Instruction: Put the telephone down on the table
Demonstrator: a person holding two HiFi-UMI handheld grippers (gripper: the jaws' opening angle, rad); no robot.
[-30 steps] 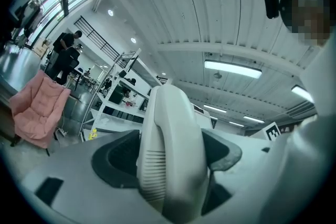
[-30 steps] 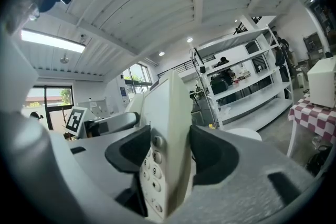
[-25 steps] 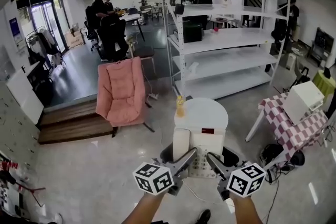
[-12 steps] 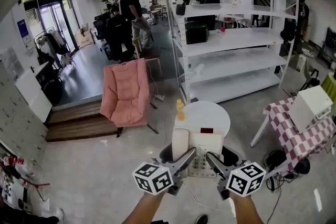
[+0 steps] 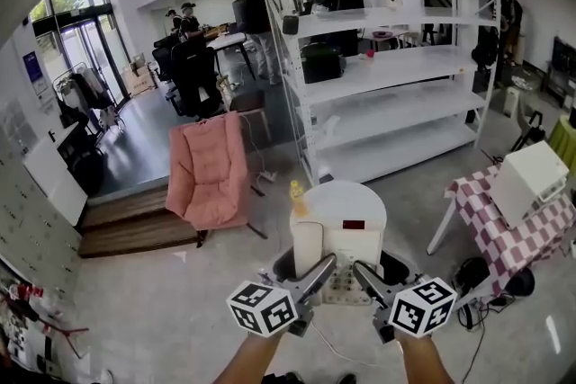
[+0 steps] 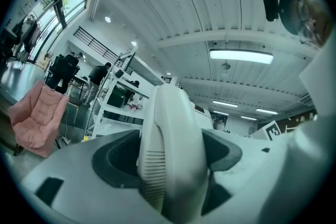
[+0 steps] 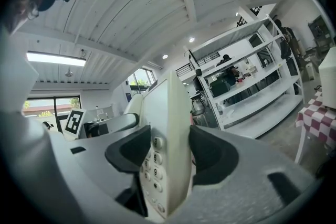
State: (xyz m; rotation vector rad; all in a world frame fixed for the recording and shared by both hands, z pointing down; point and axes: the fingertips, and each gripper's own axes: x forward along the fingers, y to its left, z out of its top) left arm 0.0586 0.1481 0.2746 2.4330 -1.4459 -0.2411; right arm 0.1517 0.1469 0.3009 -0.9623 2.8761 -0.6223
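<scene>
The left gripper view shows my left gripper [image 6: 172, 157] clamped on the white handset [image 6: 173, 123]. The right gripper view shows my right gripper [image 7: 165, 157] clamped on the telephone [image 7: 169, 113] at its keypad edge. Only the head view places the telephone between both grippers, at the near edge of the round table [image 5: 364, 193]. I cannot tell whether it touches. A yellow bottle [image 5: 295, 192] stands at the table's left.
</scene>
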